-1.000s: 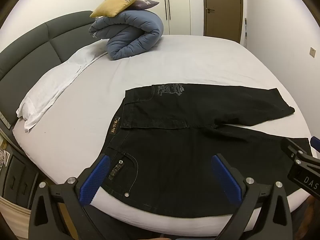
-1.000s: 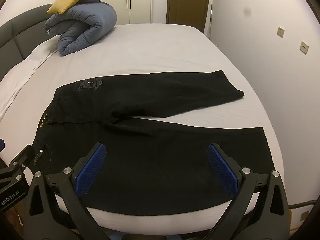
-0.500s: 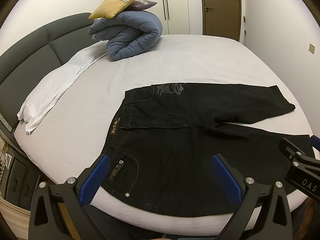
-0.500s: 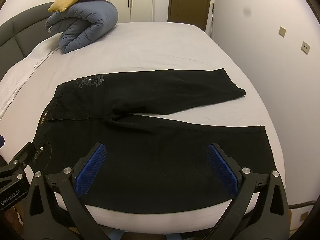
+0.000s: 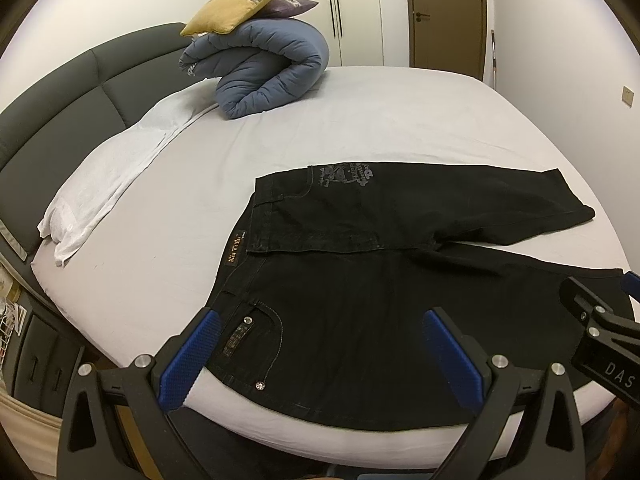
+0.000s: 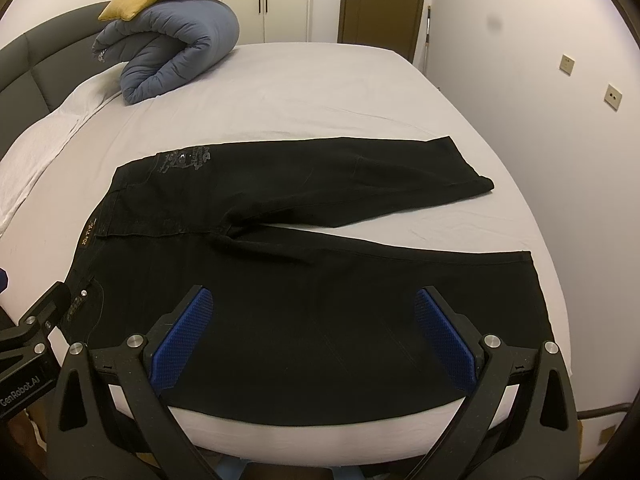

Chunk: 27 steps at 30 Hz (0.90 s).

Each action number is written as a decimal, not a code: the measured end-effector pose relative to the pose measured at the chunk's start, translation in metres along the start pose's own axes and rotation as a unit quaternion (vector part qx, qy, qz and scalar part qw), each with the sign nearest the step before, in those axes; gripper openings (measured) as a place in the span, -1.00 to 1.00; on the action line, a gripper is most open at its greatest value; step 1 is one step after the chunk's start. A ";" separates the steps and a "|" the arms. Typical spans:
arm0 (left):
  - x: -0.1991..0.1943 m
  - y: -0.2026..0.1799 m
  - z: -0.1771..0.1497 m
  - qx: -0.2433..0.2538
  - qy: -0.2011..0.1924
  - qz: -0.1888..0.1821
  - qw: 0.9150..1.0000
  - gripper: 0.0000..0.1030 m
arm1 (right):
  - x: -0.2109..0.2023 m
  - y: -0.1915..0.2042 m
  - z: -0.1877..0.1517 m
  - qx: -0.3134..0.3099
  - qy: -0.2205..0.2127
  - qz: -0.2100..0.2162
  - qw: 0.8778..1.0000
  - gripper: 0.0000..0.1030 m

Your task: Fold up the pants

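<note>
Black pants (image 5: 372, 292) lie flat on the grey bed, waistband to the left, both legs stretching right; they also show in the right wrist view (image 6: 304, 280). The near leg lies along the bed's front edge, the far leg angles away. My left gripper (image 5: 320, 344) is open and empty, hovering over the near hip pocket area. My right gripper (image 6: 316, 322) is open and empty, above the near leg. Each gripper shows at the edge of the other's view.
A rolled blue duvet (image 5: 264, 72) with a yellow cushion (image 5: 236, 4) and a purple one sits at the far left of the bed (image 5: 400, 120). White sheet (image 5: 112, 176) lies along the dark headboard (image 5: 60, 92). A wall stands right, a door behind.
Both grippers have drifted slightly back and up from the pants; the view shifts a little. The pants have not moved.
</note>
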<state>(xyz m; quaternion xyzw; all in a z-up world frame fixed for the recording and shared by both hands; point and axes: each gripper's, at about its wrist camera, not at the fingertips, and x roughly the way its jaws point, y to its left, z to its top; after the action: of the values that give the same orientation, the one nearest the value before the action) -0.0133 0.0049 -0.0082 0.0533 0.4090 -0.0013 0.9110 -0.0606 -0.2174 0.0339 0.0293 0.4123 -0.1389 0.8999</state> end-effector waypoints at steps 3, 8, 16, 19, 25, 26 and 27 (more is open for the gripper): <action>0.001 -0.001 0.004 0.001 0.001 0.000 1.000 1.00 | 0.000 0.001 0.000 -0.001 -0.001 0.000 1.000 1.00; 0.002 -0.002 0.006 0.002 0.001 0.001 1.000 1.00 | 0.001 0.003 0.000 -0.001 -0.001 0.001 1.000 1.00; 0.002 -0.001 0.005 0.002 0.004 0.001 1.000 1.00 | 0.001 0.005 -0.003 -0.004 0.000 0.001 1.000 1.00; 0.002 0.001 0.002 0.002 0.005 0.001 1.000 1.00 | 0.001 0.006 -0.004 -0.005 0.000 0.001 1.000 1.00; 0.004 0.001 0.001 0.004 0.009 0.002 1.000 1.00 | 0.001 0.008 -0.006 -0.006 0.002 0.001 1.000 1.00; 0.004 0.002 0.000 0.004 0.009 0.003 1.000 1.00 | 0.001 0.008 -0.006 -0.006 0.002 0.002 1.000 1.00; 0.004 0.001 0.001 0.004 0.009 0.003 1.000 1.00 | 0.001 0.009 -0.007 -0.007 0.002 0.002 1.000 1.00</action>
<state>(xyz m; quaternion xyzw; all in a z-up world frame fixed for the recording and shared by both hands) -0.0102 0.0059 -0.0108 0.0587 0.4174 0.0002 0.9068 -0.0628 -0.2082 0.0279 0.0244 0.4149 -0.1346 0.8995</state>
